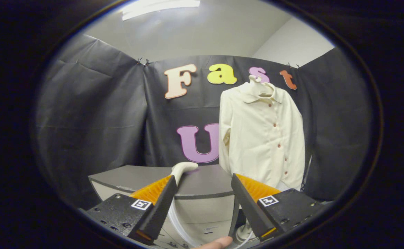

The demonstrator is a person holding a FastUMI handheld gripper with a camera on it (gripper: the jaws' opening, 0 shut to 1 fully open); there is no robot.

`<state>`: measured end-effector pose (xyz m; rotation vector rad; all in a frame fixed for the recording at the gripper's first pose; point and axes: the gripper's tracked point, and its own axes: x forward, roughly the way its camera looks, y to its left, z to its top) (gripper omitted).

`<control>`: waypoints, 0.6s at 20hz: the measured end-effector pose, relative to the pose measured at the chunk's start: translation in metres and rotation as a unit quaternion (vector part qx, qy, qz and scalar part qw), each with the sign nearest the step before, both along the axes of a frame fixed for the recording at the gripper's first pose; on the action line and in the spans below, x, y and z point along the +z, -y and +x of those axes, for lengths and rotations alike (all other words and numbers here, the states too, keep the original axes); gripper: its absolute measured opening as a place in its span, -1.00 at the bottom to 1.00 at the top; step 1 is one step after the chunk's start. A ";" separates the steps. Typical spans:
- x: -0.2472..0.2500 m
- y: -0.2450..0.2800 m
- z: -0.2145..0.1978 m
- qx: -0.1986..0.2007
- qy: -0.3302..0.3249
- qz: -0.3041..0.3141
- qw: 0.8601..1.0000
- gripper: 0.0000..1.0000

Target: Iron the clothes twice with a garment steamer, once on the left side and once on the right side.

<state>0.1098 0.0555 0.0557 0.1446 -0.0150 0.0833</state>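
Observation:
A cream button-up shirt [262, 133] hangs on a hanger against the booth's black wall, beyond and to the right of the fingers. The white steamer head [183, 169] lies on a grey table [125, 178], just past the left finger, and its pale hose [177, 221] runs down the table's front between the fingers. My gripper [203, 207] stands open, with nothing between its fingers, short of the table and well away from the shirt.
A person's fingertip [215, 243] shows low between the fingers. A white base [245, 233] of a stand sits on the floor under the shirt. The table's front edge lies just ahead of the fingers.

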 end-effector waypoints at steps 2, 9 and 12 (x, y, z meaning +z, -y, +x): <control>0.005 -0.016 0.025 0.015 -0.012 0.001 1.000 0.94; -0.009 -0.058 0.111 0.022 -0.082 0.025 0.996 0.92; -0.032 -0.074 0.145 0.030 -0.133 0.027 0.990 0.92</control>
